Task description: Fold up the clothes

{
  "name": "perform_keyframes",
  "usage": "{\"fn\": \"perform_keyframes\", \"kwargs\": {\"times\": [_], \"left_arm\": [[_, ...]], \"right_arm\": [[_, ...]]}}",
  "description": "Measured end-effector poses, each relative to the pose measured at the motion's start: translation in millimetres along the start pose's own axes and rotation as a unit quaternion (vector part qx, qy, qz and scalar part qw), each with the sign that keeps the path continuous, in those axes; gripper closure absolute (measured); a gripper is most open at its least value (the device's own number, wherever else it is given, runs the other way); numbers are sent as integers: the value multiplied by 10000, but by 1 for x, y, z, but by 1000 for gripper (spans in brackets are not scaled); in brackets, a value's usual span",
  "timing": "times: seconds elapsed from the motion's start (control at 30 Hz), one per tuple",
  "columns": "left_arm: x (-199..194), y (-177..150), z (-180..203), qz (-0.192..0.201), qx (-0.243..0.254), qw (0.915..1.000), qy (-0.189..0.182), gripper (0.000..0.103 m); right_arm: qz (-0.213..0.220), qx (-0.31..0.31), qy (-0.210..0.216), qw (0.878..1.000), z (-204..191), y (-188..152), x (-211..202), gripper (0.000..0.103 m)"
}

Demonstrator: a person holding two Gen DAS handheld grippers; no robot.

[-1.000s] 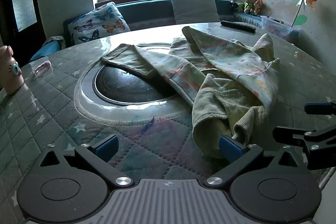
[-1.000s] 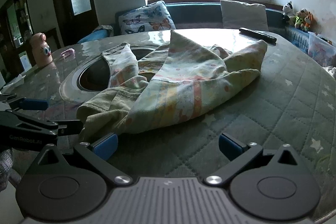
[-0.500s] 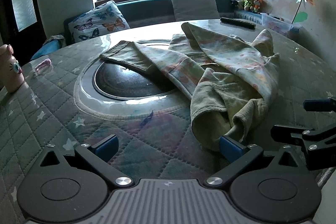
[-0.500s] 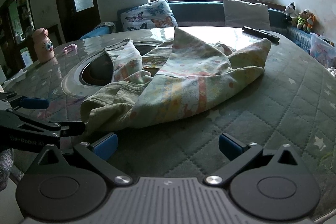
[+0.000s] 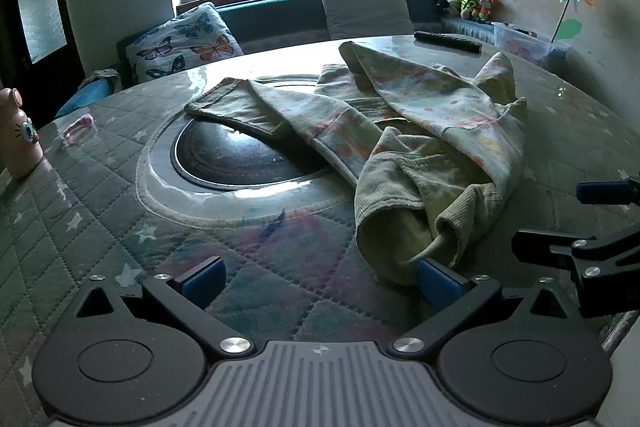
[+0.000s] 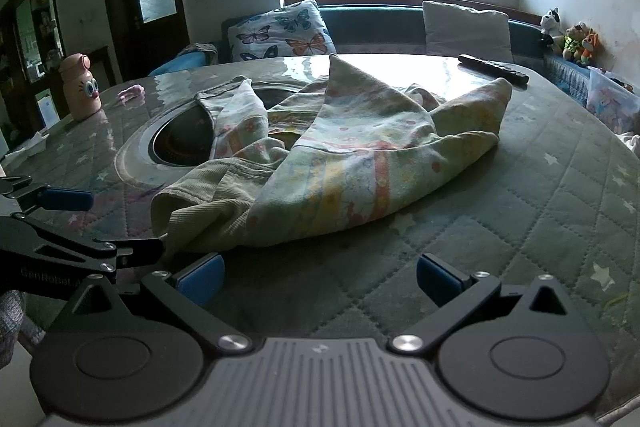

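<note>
one crumpled pastel garment (image 5: 420,131) heaped on the quilted round table (image 5: 80,219), partly over its recessed dark hotplate (image 5: 240,159); left gripper (image 5: 320,277) and right gripper (image 6: 318,273) both spread wide, holding nothing, at the near hem; remote (image 6: 494,69) and pink bottle (image 6: 80,87) beyond.

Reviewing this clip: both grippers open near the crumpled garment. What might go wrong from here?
The garment is bunched in layers, so the left gripper may pinch several plies at the near cuff. One sleeve drapes over the recessed cooktop and may sag into it. Spreading toward the far edge could push the remote.
</note>
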State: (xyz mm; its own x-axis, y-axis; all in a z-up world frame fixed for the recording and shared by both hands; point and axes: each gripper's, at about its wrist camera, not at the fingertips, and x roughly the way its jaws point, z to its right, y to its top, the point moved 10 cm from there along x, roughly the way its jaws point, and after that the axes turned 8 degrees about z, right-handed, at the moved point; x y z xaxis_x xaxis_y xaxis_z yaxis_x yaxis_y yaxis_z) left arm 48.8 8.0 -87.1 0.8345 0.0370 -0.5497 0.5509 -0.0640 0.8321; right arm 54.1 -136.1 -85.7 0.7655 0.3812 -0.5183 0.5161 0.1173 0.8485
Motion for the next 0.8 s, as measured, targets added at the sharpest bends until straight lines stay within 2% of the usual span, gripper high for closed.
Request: {"fn": "perform_keyframes", "kwargs": {"times": [0.17, 0.8], "left_arm": [[0, 0, 0, -3, 3, 10000, -2, 0], [7, 2, -3, -64, 25, 10000, -16, 0]], "right_arm": [[-156, -26, -11, 9999, -1, -3, 1, 0], [-16, -106, 52, 9999, -3, 8, 9, 0]]}}
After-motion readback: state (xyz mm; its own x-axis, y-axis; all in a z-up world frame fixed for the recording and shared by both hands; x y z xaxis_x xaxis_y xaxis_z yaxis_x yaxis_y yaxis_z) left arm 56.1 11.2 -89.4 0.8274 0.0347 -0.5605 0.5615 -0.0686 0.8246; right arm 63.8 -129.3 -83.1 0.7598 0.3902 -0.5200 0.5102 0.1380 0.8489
